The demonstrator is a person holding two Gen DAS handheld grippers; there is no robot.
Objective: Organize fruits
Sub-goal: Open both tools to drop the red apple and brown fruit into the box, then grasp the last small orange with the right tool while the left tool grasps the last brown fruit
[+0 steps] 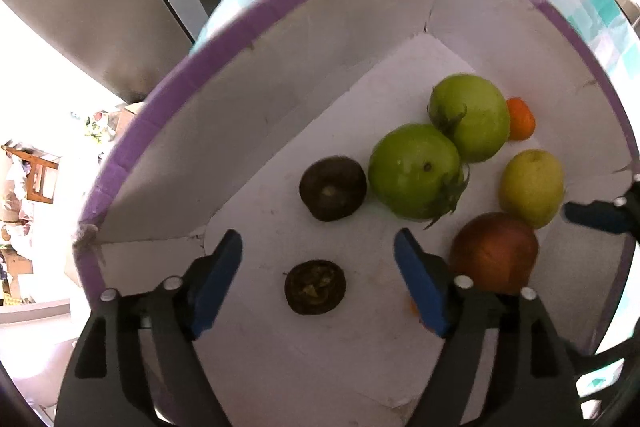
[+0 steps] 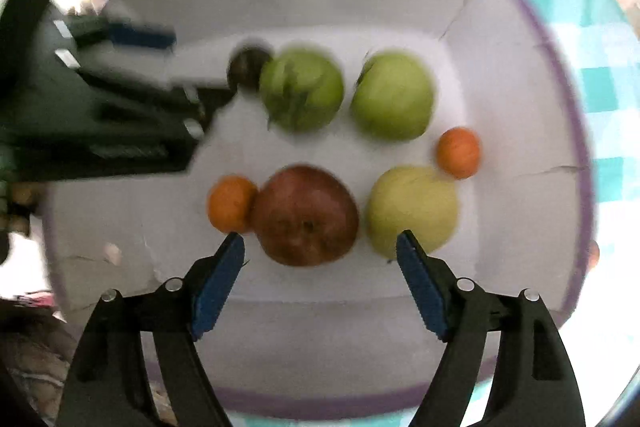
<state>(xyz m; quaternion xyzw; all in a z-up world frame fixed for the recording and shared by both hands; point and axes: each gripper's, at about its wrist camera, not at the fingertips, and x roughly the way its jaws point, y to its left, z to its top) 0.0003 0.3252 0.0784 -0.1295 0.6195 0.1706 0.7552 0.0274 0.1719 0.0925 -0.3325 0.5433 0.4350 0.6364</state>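
Note:
A white box with a purple rim (image 1: 224, 35) holds the fruit. In the left wrist view I see two dark round fruits (image 1: 333, 187) (image 1: 315, 287), two green tomatoes (image 1: 416, 171) (image 1: 470, 117), a yellow-green fruit (image 1: 532, 187), a red apple (image 1: 494, 253) and a small orange (image 1: 520, 119). My left gripper (image 1: 318, 251) is open and empty, just above the nearer dark fruit. My right gripper (image 2: 320, 247) is open and empty over the red apple (image 2: 306, 215), between an orange (image 2: 230, 203) and the yellow-green fruit (image 2: 412, 209). The right wrist view is blurred.
The box rim (image 2: 576, 131) stands on a teal and white checked cloth (image 2: 608, 83). A grey metal cabinet (image 1: 100, 7) stands behind the box to the left. The left gripper's body (image 2: 120, 115) reaches into the box from the left in the right wrist view. A second small orange (image 2: 458, 151) lies by the right wall.

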